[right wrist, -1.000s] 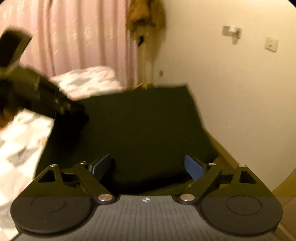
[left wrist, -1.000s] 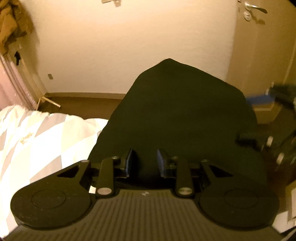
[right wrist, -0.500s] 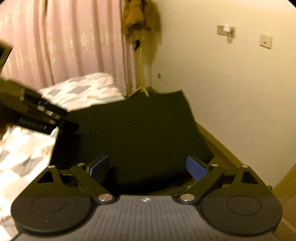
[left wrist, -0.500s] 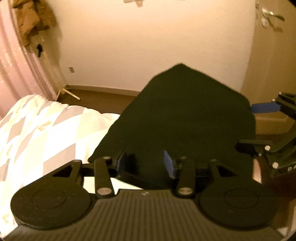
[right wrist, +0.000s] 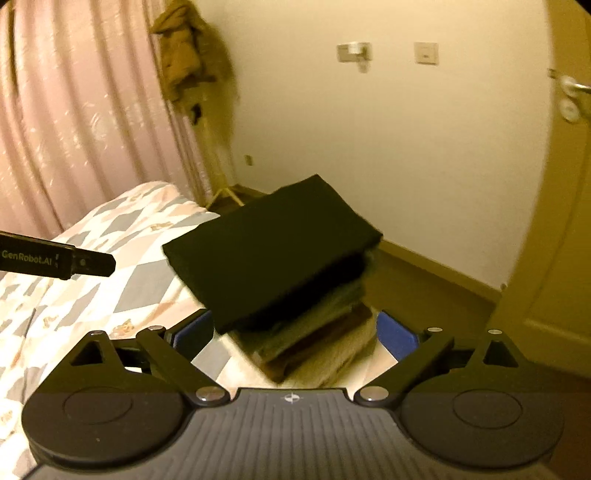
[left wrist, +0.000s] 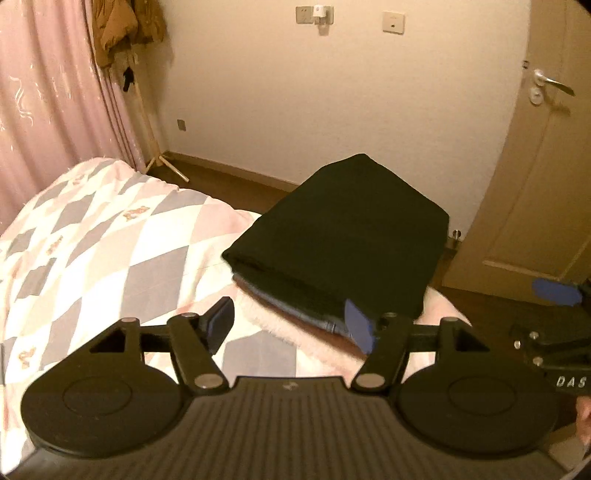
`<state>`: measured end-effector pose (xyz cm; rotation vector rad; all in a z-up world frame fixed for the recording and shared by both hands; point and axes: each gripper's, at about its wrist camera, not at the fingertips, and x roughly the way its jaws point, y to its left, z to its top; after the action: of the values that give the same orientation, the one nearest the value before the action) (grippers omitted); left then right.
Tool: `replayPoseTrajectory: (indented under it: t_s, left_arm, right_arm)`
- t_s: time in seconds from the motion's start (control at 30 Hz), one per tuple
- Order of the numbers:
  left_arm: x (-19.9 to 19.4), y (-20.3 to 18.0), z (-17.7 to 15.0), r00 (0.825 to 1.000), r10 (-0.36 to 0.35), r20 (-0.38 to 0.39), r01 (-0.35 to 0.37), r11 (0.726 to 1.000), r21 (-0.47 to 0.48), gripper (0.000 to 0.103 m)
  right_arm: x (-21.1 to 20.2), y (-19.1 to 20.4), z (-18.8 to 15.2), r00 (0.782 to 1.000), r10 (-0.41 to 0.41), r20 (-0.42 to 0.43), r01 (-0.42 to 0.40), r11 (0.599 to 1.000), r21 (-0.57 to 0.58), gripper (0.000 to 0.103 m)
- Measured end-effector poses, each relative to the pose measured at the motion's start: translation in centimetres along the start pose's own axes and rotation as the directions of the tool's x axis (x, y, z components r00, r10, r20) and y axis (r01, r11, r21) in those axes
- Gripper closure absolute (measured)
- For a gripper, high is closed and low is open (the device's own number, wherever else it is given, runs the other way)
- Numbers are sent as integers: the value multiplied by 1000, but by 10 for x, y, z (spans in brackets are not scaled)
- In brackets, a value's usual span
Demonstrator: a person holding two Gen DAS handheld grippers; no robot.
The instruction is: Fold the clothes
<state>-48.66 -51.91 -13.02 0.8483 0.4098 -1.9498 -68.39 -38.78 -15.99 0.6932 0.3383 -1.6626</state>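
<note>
Folded black garment (left wrist: 347, 236) lies as the top layer of a stack of folded clothes (right wrist: 314, 332) at the corner of the bed, on the quilt (left wrist: 96, 236) patterned in grey, white and pink diamonds. In the right wrist view the layers under it show as brownish and greenish edges, resting on a pale fluffy item (right wrist: 347, 354) at the bottom; in the left wrist view a blue denim edge (left wrist: 317, 321) sticks out just under the black piece. The black garment overhangs the layers below on the near side and appears slightly tilted. Left gripper (left wrist: 291, 325): jaws spread wide, nothing between them, blue pads visible, set just in front of the stack's near edge and apart from the cloth as far as can be told. Right gripper (right wrist: 295, 332): jaws also spread wide, empty, the near end of the stack sits between the two fingers in the view; whether the pads touch the fabric cannot be told, the right wrist view is motion-blurred. The right gripper's body shows at the right edge of the left wrist view, and the left gripper's body with "GenRobot.AI" lettering shows at the left edge of the right wrist view. Background: pink curtain (left wrist: 44, 92), brown coat (left wrist: 122, 26) hanging on a wooden stand, cream wall with switches, door (left wrist: 546, 177) with lever handle, brown floor.
</note>
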Motion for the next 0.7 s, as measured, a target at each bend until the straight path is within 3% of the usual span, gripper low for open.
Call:
replayPoseTrajectory:
  t_s: [0.4,0.6,0.7]
  left_arm:
    - [-121,38,-68,999,-27,30,26,1000,16,27]
    - [-165,43,-87,998,-20,62,18,1000,21,24]
    - [-180,43,-93,997,-15,70,13,1000,28,16]
  right_arm:
    - [-124,89,-60,991,-107,77,100,991,88,2]
    - [-163,115,-70,988,-112,103,101,990,101,2]
    - [-174,123,-70,988,-112,104,101,989,106,2]
